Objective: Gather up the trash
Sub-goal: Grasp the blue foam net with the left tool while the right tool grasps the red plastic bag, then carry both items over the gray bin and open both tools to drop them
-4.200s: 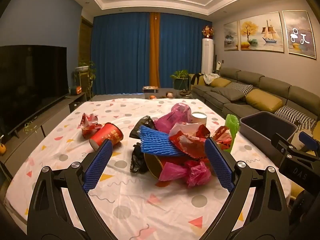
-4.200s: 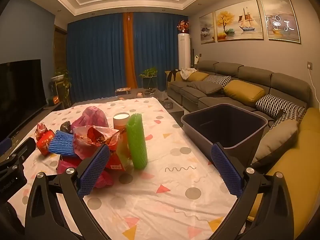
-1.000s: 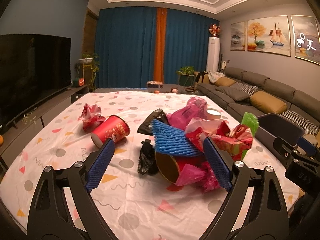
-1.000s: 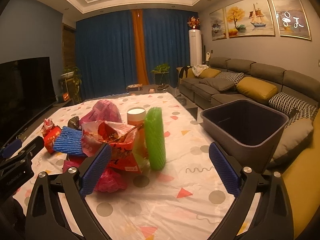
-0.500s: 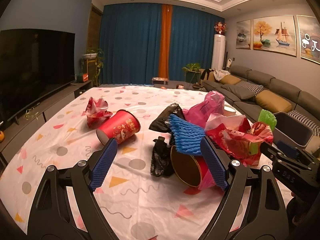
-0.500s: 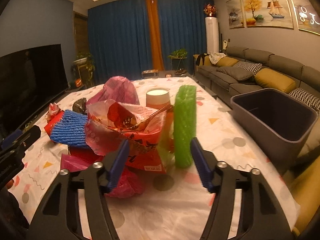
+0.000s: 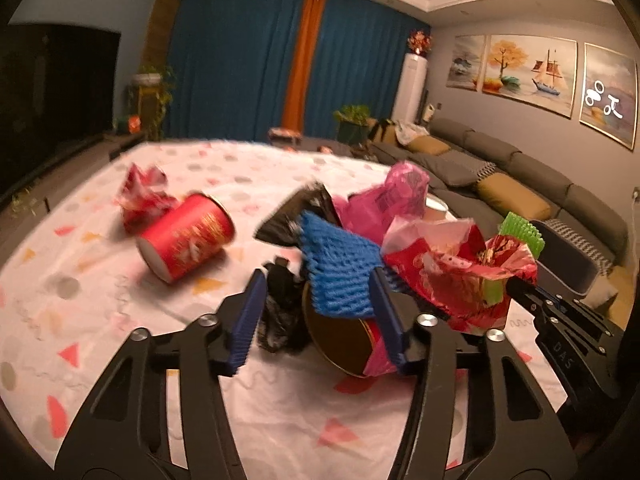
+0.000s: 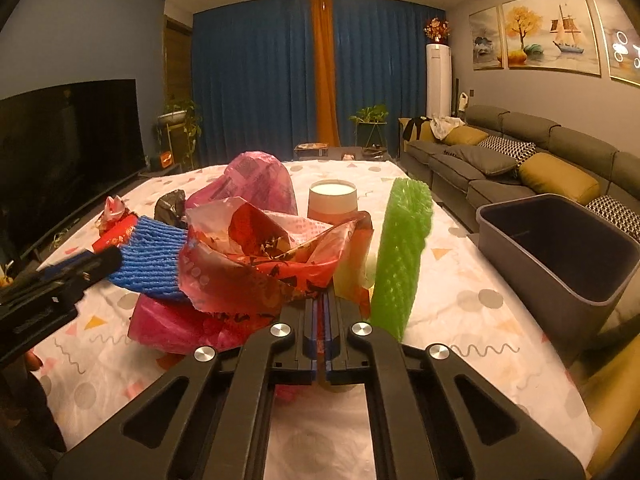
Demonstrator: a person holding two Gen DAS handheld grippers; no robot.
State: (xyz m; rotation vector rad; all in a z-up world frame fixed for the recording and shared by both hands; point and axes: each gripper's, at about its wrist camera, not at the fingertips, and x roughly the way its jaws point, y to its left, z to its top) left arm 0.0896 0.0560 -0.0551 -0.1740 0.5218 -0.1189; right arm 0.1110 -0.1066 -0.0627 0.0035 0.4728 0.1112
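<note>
Right wrist view: my right tool (image 8: 320,322) has just clamped the red wrapper (image 8: 256,264); left tool (image 7: 316,312), closing, straddles blue foam net (image 7: 340,272). Bin (image 8: 560,248) far right looks empty; whole pile left.

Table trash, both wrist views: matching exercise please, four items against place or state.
1. blue foam net
2. green foam sleeve
3. red paper cup
4. grey bin

A. lying on its side
B. standing upright
C. draped on the trash pile
D. off the table edge, towards the sofa

Pairs: 1-C, 2-B, 3-A, 4-D
</note>
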